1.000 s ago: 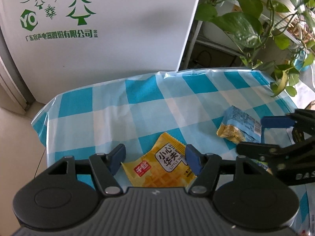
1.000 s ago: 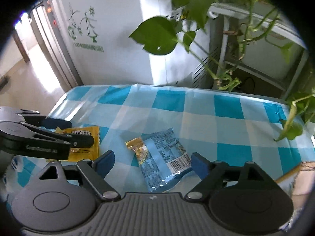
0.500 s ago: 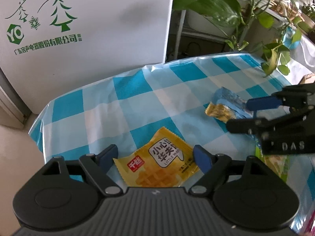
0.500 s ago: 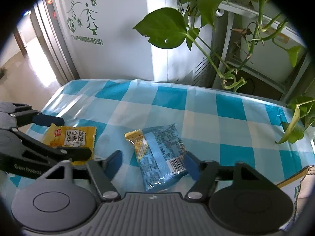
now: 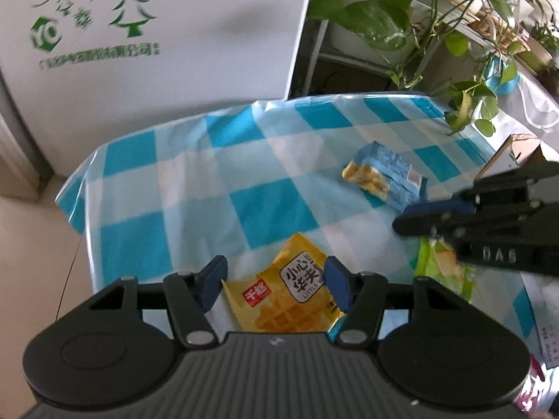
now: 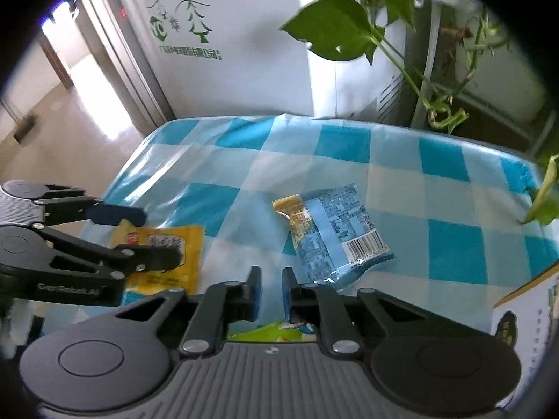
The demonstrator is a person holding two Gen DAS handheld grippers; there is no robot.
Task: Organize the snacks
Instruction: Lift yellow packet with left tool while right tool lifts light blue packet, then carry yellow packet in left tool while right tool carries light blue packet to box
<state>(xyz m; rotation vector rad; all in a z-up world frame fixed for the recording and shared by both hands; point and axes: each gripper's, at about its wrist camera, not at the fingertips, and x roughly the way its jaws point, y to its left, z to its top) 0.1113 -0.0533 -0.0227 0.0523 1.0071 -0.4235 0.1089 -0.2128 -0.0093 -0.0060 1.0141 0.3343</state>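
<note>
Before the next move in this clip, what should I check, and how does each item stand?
1. Left hand-held gripper open wide enough for the yellow packet: ok, one finger on each side.
2. Right hand-held gripper has hold of the green packet: cannot tell; its jaws are nearly closed and the packet shows just below them.
3. Blue packet free of both grippers: ok, it lies apart on the tablecloth.
4. The two grippers apart from each other: ok.
5. Cardboard box ready to take snacks: cannot tell, only a corner shows.
</note>
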